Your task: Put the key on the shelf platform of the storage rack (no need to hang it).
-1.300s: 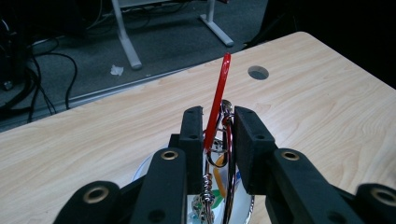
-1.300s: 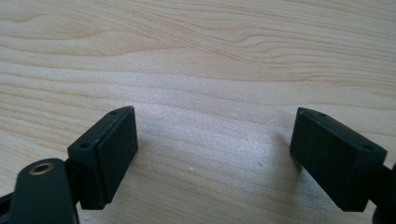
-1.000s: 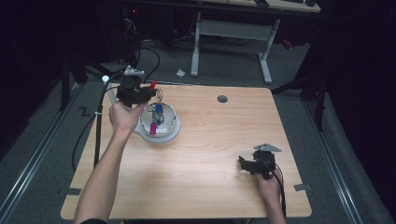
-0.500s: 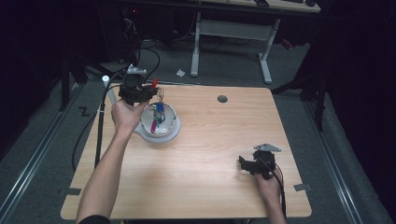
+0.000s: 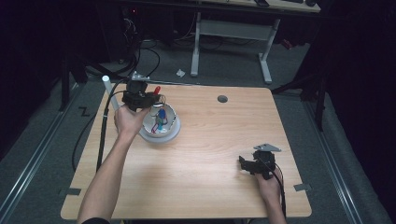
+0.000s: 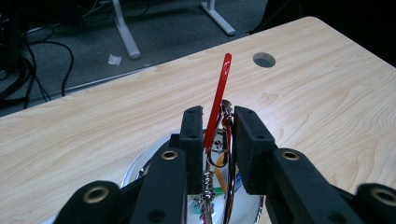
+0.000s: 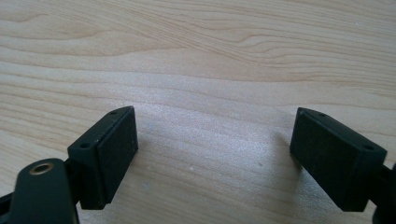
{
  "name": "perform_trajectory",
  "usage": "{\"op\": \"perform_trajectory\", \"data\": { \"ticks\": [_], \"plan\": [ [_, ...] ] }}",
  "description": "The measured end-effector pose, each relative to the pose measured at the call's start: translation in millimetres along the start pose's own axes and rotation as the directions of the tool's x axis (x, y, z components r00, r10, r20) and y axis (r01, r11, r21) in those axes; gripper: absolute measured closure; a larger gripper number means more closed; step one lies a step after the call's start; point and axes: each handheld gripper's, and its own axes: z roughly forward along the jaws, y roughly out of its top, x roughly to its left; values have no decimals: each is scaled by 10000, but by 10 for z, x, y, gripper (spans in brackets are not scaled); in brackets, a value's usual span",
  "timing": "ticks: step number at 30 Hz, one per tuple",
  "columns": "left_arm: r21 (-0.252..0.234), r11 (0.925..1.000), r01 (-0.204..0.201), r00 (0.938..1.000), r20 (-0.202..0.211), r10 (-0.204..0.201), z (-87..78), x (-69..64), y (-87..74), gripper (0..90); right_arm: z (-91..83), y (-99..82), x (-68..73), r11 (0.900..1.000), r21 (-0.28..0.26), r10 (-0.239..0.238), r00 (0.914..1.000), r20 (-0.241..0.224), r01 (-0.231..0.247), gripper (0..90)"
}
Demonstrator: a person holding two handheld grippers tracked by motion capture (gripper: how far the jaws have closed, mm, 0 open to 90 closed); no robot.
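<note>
Left hand-held gripper (image 6: 214,135) pinching red-handled tool (image 6: 219,100) above white bowl (image 5: 170,135); right hand-held gripper (image 7: 215,154) spread wide over bench (image 5: 210,154)

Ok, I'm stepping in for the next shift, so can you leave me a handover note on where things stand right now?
Left gripper: shut on a red-handled tool with a metal clip, held just above the white bowl at the table's far left.
Right gripper: open, nothing between its jaws, low over bare table at the near right.
Bowl: small items, one blue, lie inside.
Done: red-handled tool gripped.
Left: whether the tool is going in or coming out can't be told; the bowl's other items are untouched.
</note>
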Motion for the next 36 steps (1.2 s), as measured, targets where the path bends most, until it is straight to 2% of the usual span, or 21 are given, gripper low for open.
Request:
{"op": "perform_trajectory", "data": {
  "ticks": [3, 21, 30, 33, 36],
  "plan": [
    [176, 9996, -205, 9998, -10, 205, 40, -30, -31, 744, 0, 0, 0, 10000, -4, -3, 10000, 4, 3, 152],
    [752, 9971, -91, 10000, 42, 89, 233, -35, -252, 743, 0, 0, 0, 10000, -4, -2, 10000, 1, 2, 151],
    [1290, 9916, 36, 10000, -51, -30, 344, 10, -404, 742, 0, -1, 0, 10000, -3, -1, 10000, 0, 1, 152],
    [1475, 9890, -61, 9999, -99, 77, 383, 5, -441, 742, 0, -1, -1, 10000, -5, -3, 10000, 2, 3, 152],
    [1506, 9886, -1, 10000, -95, 16, 414, 12, -469, 742, 0, -1, 0, 10000, -3, -2, 10000, 3, 2, 152]
  ]
}}
